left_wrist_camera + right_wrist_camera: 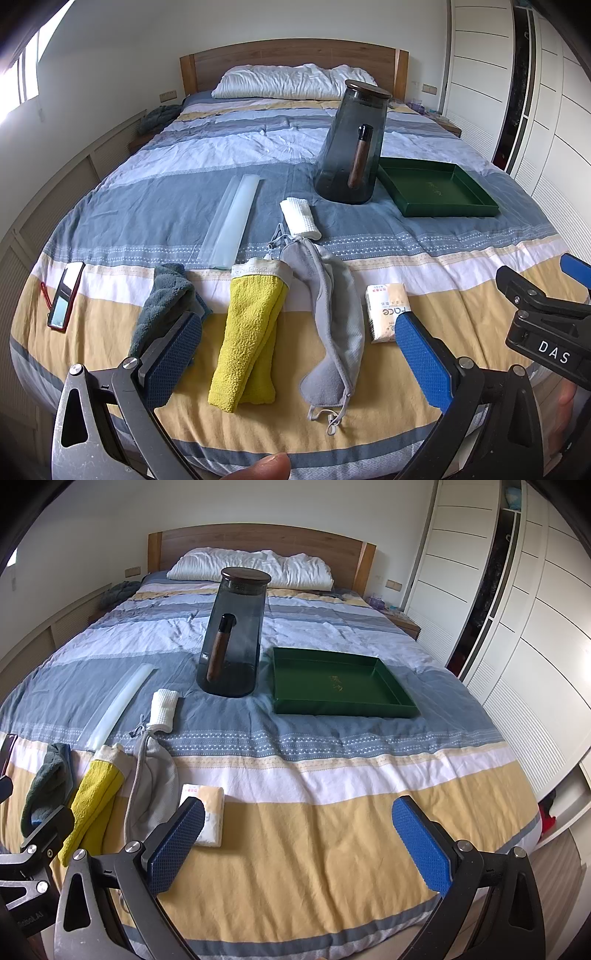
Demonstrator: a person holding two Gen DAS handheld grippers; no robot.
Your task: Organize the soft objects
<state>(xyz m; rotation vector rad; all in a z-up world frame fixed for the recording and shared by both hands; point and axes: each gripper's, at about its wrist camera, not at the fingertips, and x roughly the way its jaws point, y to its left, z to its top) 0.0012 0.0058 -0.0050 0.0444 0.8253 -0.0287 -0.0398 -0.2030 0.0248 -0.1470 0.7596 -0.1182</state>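
Phone: a red-cased mobile phone (65, 295) lies at the bed's left edge, near the foot.
Dark towel: a dark teal fluffy towel (162, 302), bunched, sits just right of the phone, partly behind the left claw's finger.
Clear strip: a long translucent plastic strip (231, 218) lies beyond it, toward the middle of the bed.
Yellow cloth: a yellow terry cloth with a grey-white cuff (251, 332) lies lengthwise near the foot edge.
Grey pouch: a grey drawstring fabric pouch (332, 325) touches the yellow cloth's cuff.
White roll: a white waffle-knit rolled cloth (299, 218) lies at the pouch's far end.
Tissues: a small cream tissue pack (384, 314) sits just right of the pouch.
Jug: a smoky grey glass jug with a wooden handle (231, 642) stands mid-bed.
Tray: a dark green rectangular tray (343, 683) lies just right of the jug.
Left claw (295, 354): fingers wide apart, holding nothing, over the yellow cloth and pouch.
Right claw (299, 842): fingers wide apart, empty, over the striped bedspread (332, 812) near the foot edge.
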